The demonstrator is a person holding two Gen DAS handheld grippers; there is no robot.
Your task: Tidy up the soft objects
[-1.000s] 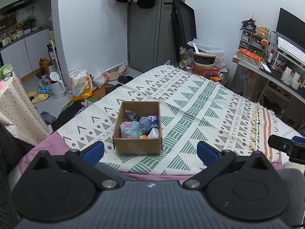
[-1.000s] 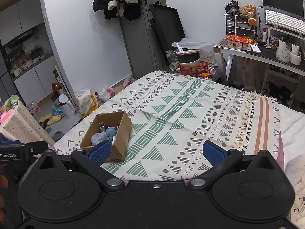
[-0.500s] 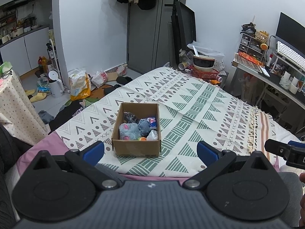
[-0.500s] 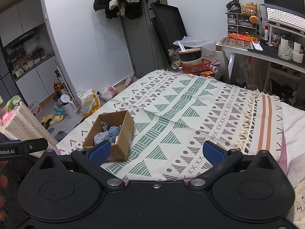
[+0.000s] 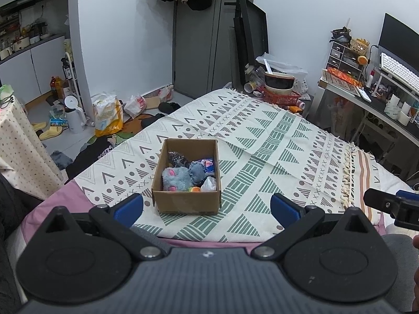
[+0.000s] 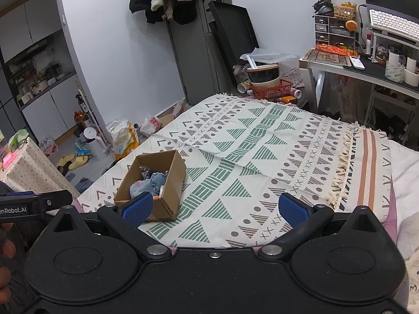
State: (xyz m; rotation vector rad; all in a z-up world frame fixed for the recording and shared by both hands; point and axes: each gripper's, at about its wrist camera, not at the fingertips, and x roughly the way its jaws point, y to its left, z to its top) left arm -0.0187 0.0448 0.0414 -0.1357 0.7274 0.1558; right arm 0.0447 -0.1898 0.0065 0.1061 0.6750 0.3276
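A brown cardboard box (image 5: pixel 187 202) (image 6: pixel 171 180) stands on the patterned bedspread (image 5: pixel 262 141) (image 6: pixel 248 162) near the bed's front left edge. Inside lie a grey-blue plush toy (image 5: pixel 176 178) (image 6: pixel 142 187), a darker grey plush (image 5: pixel 197 170), a white soft piece (image 5: pixel 209 183), a small orange ball (image 5: pixel 194 189) and other soft items. My left gripper (image 5: pixel 207 208) is open, just in front of the box, holding nothing. My right gripper (image 6: pixel 216 209) is open too, with the box behind its left fingertip.
The other gripper's tip (image 5: pixel 387 204) shows at the right edge of the left wrist view. A dotted tablecloth (image 5: pixel 18 151) is at the left. A desk (image 6: pixel 366 70) with clutter stands right. Bags and slippers (image 5: pixel 49 132) litter the floor. A red basket (image 6: pixel 271 90) sits beyond the bed.
Both grippers have pulled back and risen a little, so the box looks slightly farther. Both stay open. Nothing in the box has moved.
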